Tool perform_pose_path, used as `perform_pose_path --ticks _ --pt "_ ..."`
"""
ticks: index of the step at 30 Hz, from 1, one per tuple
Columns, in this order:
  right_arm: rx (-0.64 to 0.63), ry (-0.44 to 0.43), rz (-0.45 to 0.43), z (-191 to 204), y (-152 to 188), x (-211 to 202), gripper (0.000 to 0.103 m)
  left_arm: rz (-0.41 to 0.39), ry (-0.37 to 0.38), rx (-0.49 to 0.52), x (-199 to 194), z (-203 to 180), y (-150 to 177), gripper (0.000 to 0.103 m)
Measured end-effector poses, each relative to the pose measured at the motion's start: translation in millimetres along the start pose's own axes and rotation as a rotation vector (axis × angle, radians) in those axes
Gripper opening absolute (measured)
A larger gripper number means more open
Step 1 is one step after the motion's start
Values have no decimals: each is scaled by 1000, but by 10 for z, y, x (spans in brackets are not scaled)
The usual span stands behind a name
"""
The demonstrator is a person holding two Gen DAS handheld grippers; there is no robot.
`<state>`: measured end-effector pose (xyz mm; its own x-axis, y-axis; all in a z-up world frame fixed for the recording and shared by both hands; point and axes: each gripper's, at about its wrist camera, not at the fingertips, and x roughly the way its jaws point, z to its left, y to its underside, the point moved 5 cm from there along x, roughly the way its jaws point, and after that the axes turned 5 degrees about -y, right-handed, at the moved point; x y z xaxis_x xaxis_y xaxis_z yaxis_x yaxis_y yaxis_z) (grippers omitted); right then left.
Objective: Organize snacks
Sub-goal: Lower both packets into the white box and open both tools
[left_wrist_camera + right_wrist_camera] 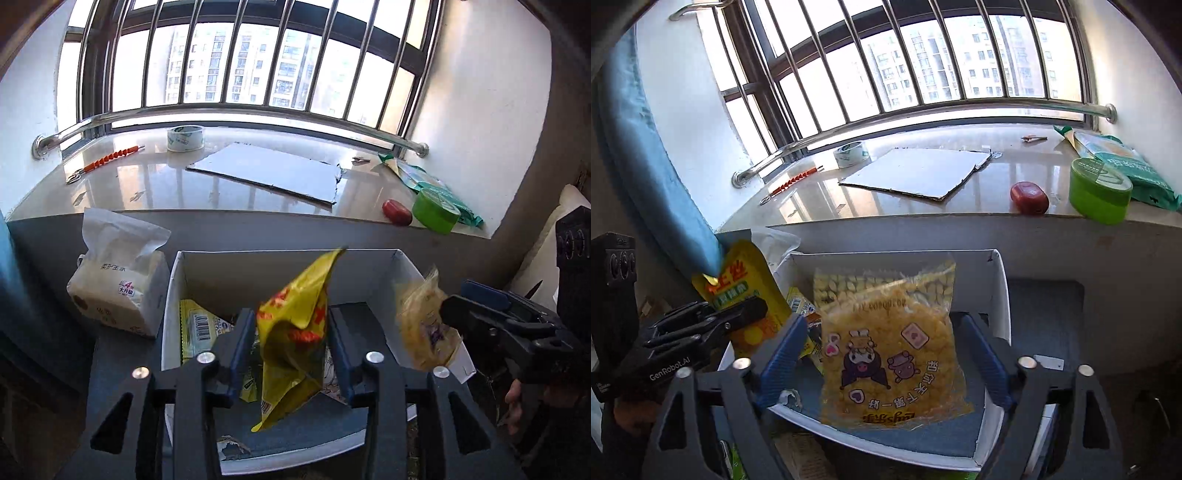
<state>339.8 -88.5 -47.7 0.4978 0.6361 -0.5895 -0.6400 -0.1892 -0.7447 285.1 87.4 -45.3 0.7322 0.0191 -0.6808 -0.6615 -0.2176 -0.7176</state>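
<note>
Both grippers gape open, gripping nothing: yellow snack bag point(295, 332) between the left gripper point(291, 354) jaws, clear corn-snack bag point(890, 350) between the right gripper point(886, 354) jaws, white box point(373, 258) below. I'd pull back straight, avoiding snags.

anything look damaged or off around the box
Yes. The white box has a torn, ragged near edge, also seen in the right wrist view. The cardboard sheet on the sill has a frayed corner. Both snack bags sit loose between open tools, seemingly mid-drop.
</note>
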Motion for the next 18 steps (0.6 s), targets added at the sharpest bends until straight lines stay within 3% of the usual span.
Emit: perform_pose_path --ticks 1,2,13,18 --pt "6 7 -12 -31 -19 -1 103 -10 -4 -10 -13 21 7 81" --pt "11 20 -20 -61 -33 -3 103 -25 -5 -8 -43 22 18 102" --pt "13 -16 -39 51 133 -157 103 -48 -90 54 -346 -31 160 103" --pt "-27 -74 -70 258 299 -428 103 -118 -80 80 -708 -86 263 103"
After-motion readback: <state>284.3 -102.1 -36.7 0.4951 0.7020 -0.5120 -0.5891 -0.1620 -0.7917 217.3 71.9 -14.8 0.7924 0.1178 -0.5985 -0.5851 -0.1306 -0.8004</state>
